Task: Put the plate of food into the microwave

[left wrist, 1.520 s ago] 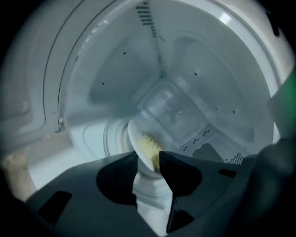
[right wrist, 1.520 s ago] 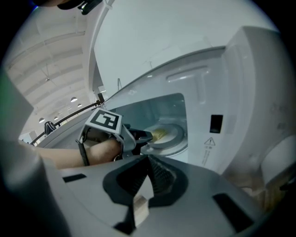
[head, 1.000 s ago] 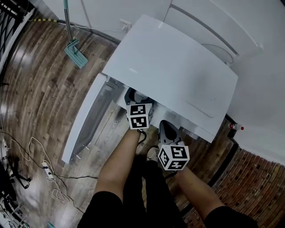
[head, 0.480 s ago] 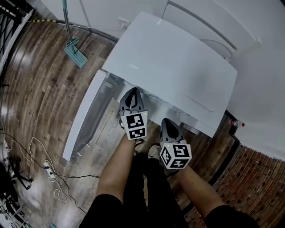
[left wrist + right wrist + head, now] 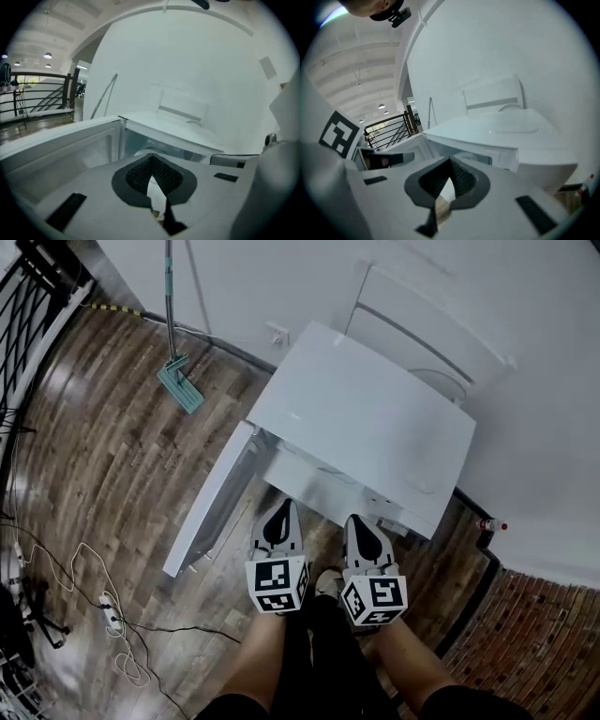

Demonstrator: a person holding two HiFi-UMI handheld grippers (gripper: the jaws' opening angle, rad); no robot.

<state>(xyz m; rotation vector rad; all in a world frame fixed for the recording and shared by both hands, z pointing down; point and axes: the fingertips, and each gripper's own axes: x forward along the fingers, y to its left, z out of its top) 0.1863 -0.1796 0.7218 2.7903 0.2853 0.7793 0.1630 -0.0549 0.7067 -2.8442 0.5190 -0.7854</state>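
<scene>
The white microwave stands low over the wooden floor, its door swung open to the left. Both grippers hang in front of the opening, clear of it. My left gripper is shut; its jaws have just been closing with nothing between them. Beside it, my right gripper is shut and empty too. In the left gripper view the left gripper points at the open cavity, where a pale round edge shows; I cannot tell if it is the plate. The right gripper faces the microwave's front.
A green mop leans on the wall at the back left. Cables and a power strip lie on the floor at the left. A small red-capped bottle stands right of the microwave. A white panel rests behind it.
Both grippers have drawn back from the microwave's opening and risen toward the camera. The left one was reaching under the top edge a second ago. The door stays open.
</scene>
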